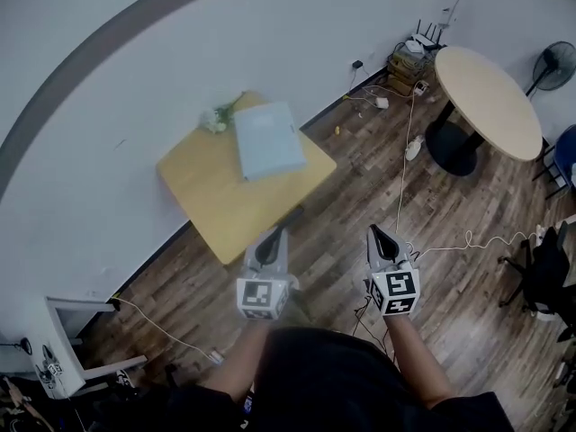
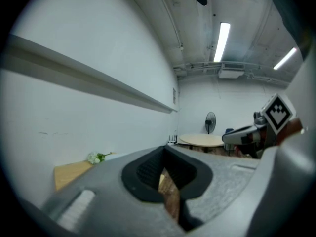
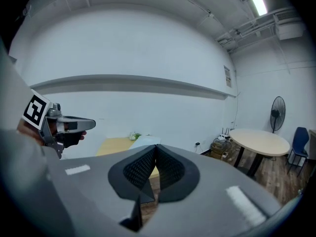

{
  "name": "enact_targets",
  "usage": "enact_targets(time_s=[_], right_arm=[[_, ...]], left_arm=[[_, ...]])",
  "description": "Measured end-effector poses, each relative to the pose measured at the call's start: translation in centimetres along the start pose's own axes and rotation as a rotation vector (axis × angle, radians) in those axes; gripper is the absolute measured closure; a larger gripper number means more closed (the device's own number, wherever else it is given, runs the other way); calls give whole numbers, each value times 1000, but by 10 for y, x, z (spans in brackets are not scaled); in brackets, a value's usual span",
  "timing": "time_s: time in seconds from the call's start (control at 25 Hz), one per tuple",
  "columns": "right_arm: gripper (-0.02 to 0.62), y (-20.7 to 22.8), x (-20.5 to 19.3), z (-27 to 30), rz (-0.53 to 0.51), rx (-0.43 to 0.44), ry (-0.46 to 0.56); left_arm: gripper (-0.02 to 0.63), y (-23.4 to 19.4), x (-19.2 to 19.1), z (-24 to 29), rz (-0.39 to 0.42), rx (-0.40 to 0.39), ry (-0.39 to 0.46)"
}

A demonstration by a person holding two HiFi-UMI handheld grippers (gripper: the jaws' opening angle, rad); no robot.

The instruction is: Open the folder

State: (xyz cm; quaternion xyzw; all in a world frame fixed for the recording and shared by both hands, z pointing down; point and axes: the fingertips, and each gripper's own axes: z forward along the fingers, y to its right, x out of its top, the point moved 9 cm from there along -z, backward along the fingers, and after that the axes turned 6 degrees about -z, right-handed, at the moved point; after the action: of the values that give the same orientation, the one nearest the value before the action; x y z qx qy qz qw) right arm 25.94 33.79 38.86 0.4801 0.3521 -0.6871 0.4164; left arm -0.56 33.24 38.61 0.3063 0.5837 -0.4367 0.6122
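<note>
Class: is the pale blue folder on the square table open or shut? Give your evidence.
Shut. The folder lies flat on the table as a single cover, with no inside showing.

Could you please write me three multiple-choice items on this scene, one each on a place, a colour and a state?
1. Where does the folder lie?
A. on the square table
B. on a sofa
C. in a drawer

2. What colour is the folder?
A. red
B. light blue
C. black

3. How are the left gripper and right gripper?
A. both shut, empty
B. both wide open
C. both shut on the folder

Answers:
1 A: the head view shows it on the wooden top, beside the flowers.
2 B: its cover is pale blue.
3 A: each gripper view shows the pads together with nothing between them.
</note>
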Motion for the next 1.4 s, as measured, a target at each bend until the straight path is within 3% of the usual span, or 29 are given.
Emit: enact_targets(time_s=[0.44,0.68,1.08,1.4], right_arm=[[592,-29,33,149,64,-15,-118],[592,-40,38,193,77,-31,-146],[592,-26,35,239,62,9,-174],[592,8,24,332,64,110,-185]], left_arm=[[601,-132,15,84,-56,-95,-41],[601,-166,12,111,-56,-168,-58],[601,-194,2,146,-79,-118,-95],[601,-219,-16,208,-89,-80,-131]])
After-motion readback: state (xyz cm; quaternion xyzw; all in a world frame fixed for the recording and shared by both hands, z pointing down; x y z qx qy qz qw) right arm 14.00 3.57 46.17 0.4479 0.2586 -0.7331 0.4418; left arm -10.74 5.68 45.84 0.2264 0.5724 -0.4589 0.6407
